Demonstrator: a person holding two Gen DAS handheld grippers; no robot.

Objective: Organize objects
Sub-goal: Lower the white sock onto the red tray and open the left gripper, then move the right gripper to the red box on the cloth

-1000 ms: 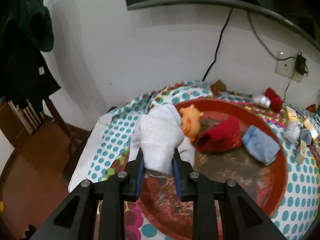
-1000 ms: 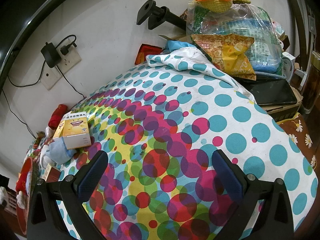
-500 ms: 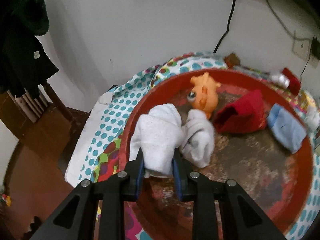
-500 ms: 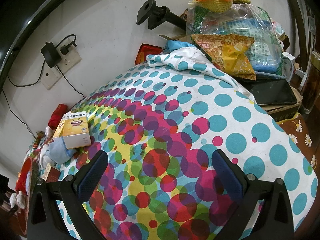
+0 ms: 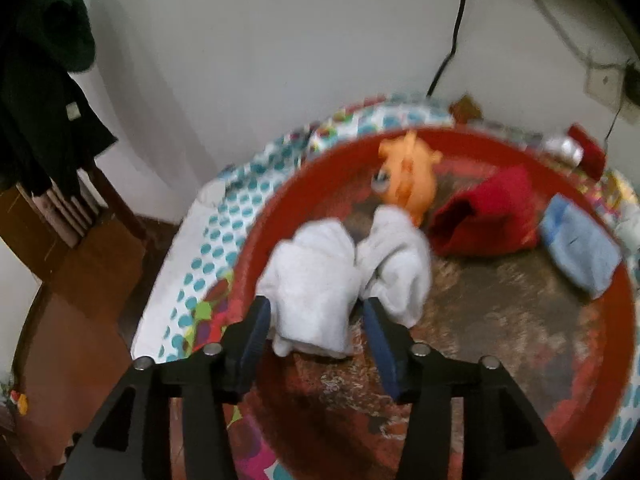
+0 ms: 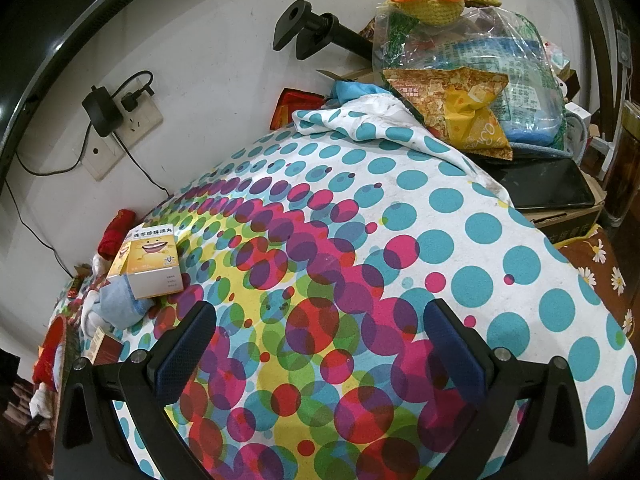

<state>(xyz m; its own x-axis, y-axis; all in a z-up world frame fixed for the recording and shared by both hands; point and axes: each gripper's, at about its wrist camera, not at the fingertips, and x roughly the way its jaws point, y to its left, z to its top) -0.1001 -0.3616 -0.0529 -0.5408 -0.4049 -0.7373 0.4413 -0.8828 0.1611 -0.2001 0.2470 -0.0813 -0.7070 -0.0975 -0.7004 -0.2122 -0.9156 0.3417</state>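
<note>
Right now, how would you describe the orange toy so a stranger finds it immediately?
Look at the big round red tray on the dotted cloth. At its far side, behind two white socks, lies the orange toy. It alone is orange, with a big eye.

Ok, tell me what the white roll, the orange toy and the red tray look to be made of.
White roll: soft cloth, likely a sock or towel; matte, fuzzy, folded and slumped between the opening jaws of the left gripper.
Orange toy: probably plastic or rubber; smooth, even colour, moulded shape, though blurred.
Red tray: hard, maybe lacquered metal or plastic; glossy rim, with the floor's coating worn to brown patches.
</note>
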